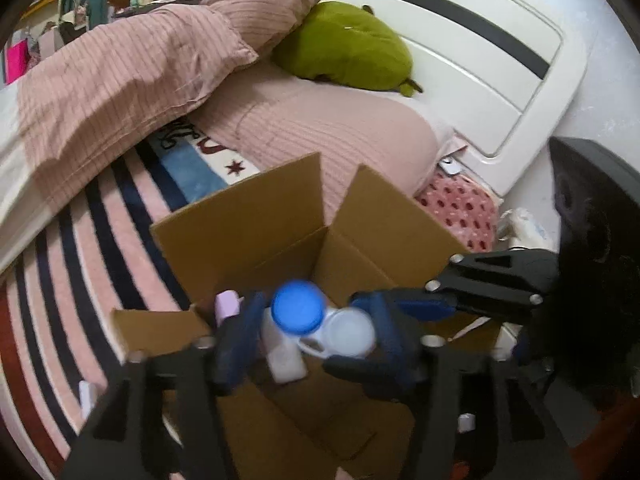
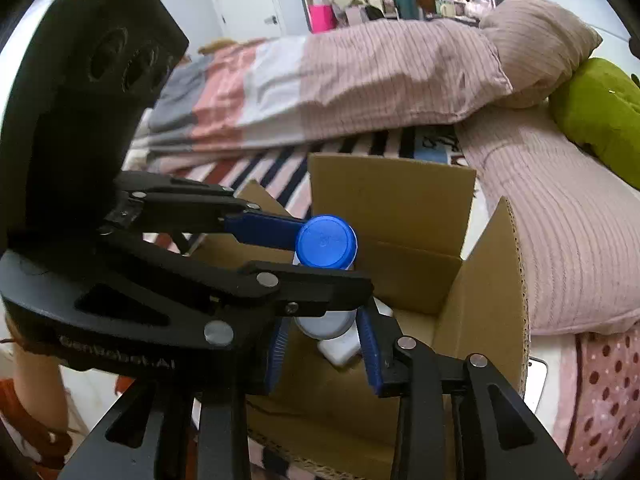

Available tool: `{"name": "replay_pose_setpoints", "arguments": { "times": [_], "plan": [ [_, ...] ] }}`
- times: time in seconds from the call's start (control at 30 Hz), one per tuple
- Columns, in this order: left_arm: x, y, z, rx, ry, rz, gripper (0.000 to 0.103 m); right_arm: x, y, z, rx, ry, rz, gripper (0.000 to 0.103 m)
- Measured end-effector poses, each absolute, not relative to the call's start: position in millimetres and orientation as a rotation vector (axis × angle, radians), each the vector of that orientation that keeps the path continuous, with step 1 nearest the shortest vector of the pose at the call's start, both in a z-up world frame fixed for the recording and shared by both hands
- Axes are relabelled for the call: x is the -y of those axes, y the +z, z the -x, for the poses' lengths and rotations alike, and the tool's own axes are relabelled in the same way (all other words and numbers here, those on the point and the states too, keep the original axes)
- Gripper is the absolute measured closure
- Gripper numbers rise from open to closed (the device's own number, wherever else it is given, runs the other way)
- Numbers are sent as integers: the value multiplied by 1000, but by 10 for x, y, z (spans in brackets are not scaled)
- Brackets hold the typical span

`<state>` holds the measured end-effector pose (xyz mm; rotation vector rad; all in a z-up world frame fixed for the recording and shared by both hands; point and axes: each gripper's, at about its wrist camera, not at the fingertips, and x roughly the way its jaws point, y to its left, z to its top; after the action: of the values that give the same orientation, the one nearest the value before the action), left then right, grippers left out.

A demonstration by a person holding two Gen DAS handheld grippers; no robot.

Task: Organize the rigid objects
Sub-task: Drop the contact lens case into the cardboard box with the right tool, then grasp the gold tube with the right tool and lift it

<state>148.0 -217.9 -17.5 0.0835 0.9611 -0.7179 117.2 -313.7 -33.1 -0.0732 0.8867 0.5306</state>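
Note:
An open cardboard box (image 1: 256, 220) (image 2: 392, 200) sits on the bed. Over its opening stands a white bottle with a blue cap (image 1: 298, 308) (image 2: 326, 242), cap towards me. My left gripper (image 1: 314, 320) (image 2: 336, 256) is open around the bottle. The bottle's body rests against one blue pad (image 1: 240, 340), and the other pad stands clear of it. Right beside it, my right gripper (image 2: 323, 320) (image 1: 344, 332) is shut on a round white jar (image 2: 326, 326) (image 1: 354, 334) just inside the box. A small pink item (image 1: 226, 304) pokes up at the box's left wall.
The box rests on a striped blanket (image 1: 100, 240), with pink ribbed pillows (image 1: 132, 68) and a green plush cushion (image 1: 348, 48) behind it. A white headboard (image 1: 480, 60) is at the right. A person's forearm (image 2: 32, 380) is at the lower left of the right wrist view.

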Motion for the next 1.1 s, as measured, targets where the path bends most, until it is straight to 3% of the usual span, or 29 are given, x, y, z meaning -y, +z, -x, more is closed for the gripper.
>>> {"name": "replay_pose_setpoints", "arguments": {
  "times": [0.1,0.27,0.47,0.57,0.8,0.93,1.1],
  "plan": [
    [2087,-140,-1456,-948,-707,-67,38,3112,-318,-1141,-881,521,109,57],
    [1807,-2,-1330,-899,-659,-47,37,2992,-245,-1097,-857,538,126,44],
    [1076,219,-1069,-795,-523,19,28,2520,20,-856,-720,639,198,8],
    [609,231,-899,-753,-431,49,26,2161,95,-728,-685,733,241,2],
    [-394,-156,-566,-729,-229,157,18,1353,-79,-602,-724,881,288,1],
    [-843,-546,-401,-749,-148,219,18,997,-498,-709,-835,959,247,2],
    [-1160,-919,-223,-790,-82,270,17,688,-1160,-904,-979,963,213,29]
  ]
}}
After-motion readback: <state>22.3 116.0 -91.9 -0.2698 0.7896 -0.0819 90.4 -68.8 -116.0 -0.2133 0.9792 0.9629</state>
